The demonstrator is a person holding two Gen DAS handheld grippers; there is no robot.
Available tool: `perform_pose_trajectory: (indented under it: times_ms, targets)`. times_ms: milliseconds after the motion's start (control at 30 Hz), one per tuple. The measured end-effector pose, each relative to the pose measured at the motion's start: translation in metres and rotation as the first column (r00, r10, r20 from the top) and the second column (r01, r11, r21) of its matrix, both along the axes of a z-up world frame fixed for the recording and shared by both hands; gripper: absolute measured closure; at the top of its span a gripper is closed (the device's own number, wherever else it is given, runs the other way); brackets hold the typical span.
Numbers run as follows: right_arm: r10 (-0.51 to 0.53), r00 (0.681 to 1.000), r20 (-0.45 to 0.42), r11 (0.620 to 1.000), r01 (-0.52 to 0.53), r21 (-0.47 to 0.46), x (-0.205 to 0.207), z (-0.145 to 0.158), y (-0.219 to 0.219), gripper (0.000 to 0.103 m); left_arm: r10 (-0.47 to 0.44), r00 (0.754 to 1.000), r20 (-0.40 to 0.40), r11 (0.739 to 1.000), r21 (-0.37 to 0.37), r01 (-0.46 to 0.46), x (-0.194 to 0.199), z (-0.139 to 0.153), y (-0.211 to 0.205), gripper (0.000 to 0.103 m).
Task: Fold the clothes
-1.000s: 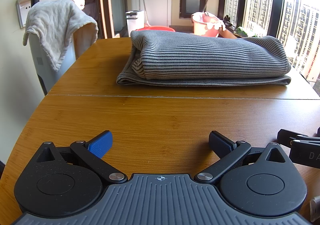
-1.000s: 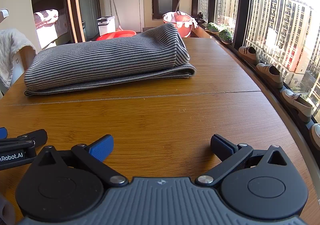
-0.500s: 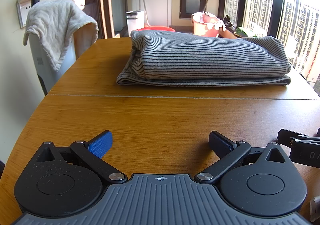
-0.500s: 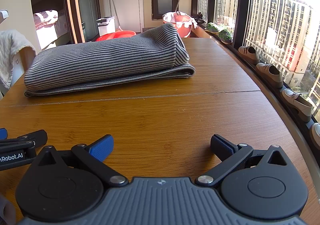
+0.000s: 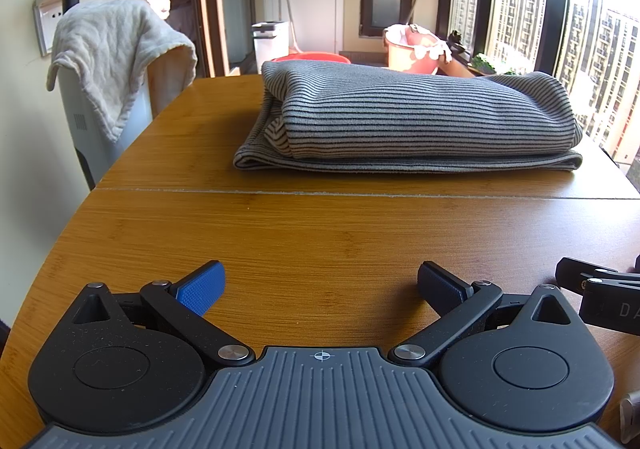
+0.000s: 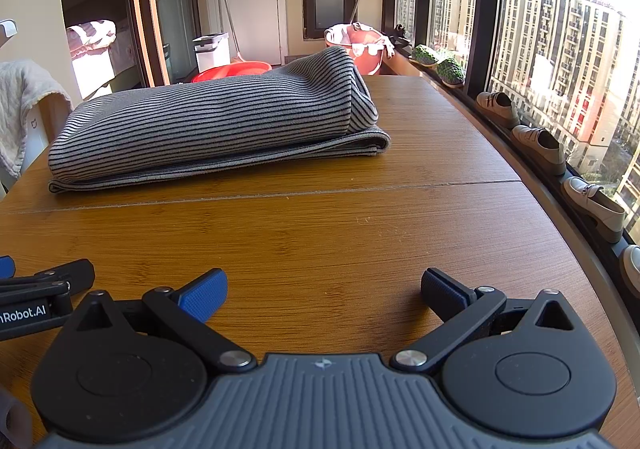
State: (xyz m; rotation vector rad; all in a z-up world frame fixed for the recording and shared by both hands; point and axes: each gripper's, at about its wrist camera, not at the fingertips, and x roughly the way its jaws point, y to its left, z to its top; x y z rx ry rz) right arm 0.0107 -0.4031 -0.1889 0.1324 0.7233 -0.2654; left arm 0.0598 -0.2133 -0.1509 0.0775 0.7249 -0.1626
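A grey garment with thin black stripes lies folded in a thick stack on the far half of the wooden table; it also shows in the right wrist view. My left gripper is open and empty, low over the near part of the table, well short of the garment. My right gripper is open and empty too, beside the left one. Part of the right gripper shows at the right edge of the left wrist view.
A white towel hangs over a white appliance left of the table. Shoes line the window ledge along the table's right edge. Red basins and a white bin stand on the floor beyond.
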Motion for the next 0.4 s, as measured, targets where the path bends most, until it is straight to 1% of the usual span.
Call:
perform_pose_trajectory:
  times_ms: [400]
  targets:
    - [0.003,1.0,-0.009,1.0,-0.004,-0.009,0.002,0.0004,0.0024,0.0,-0.002,1.0,0.0,1.0,-0.002,0.002,-0.0006,0.0008,0.001,0.0]
